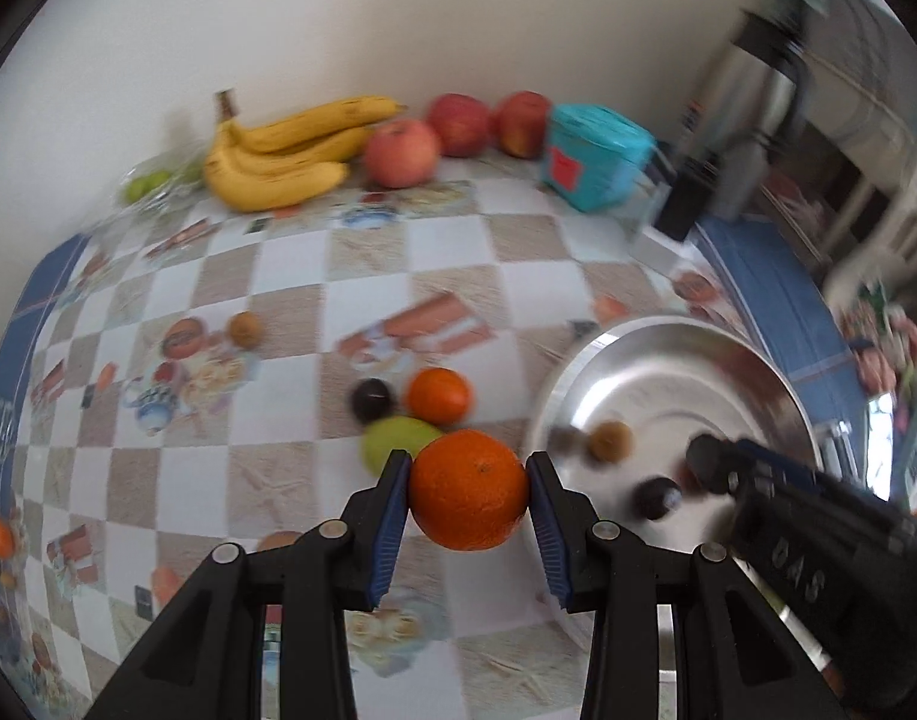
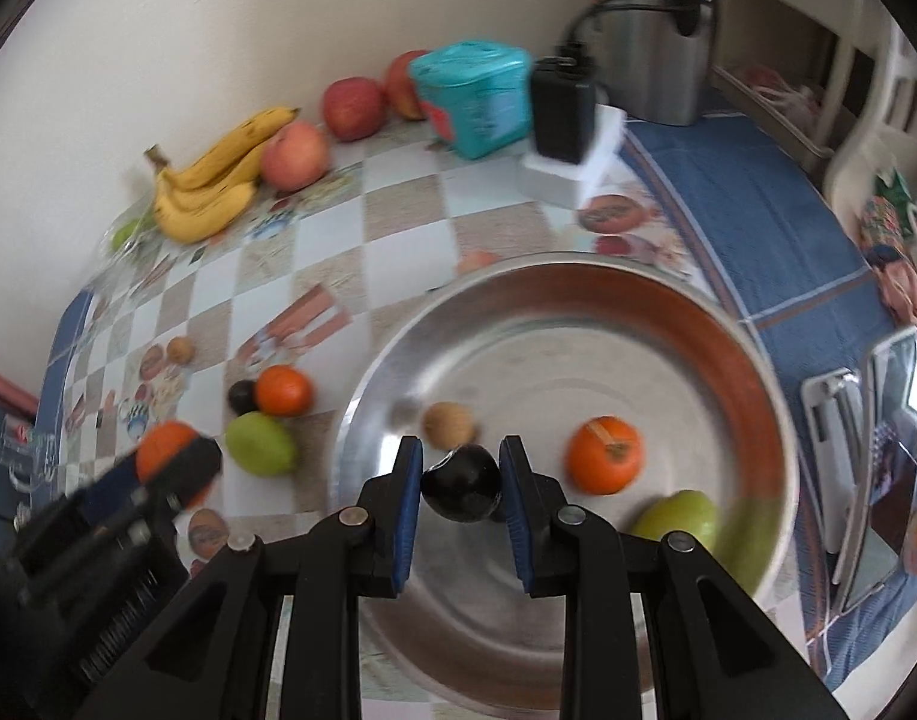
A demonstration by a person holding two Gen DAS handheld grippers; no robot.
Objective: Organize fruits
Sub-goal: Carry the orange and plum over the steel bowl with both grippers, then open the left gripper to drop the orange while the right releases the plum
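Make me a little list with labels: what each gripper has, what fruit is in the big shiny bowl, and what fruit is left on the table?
left gripper: shut on an orange, above the table beside the bowl
right gripper: shut on a dark plum, over the bowl
steel bowl: holds another orange, a green pear and a brown round fruit
loose on tablecloth: third orange, dark fruit, second green pear
by the wall: bananas, three red apples, first
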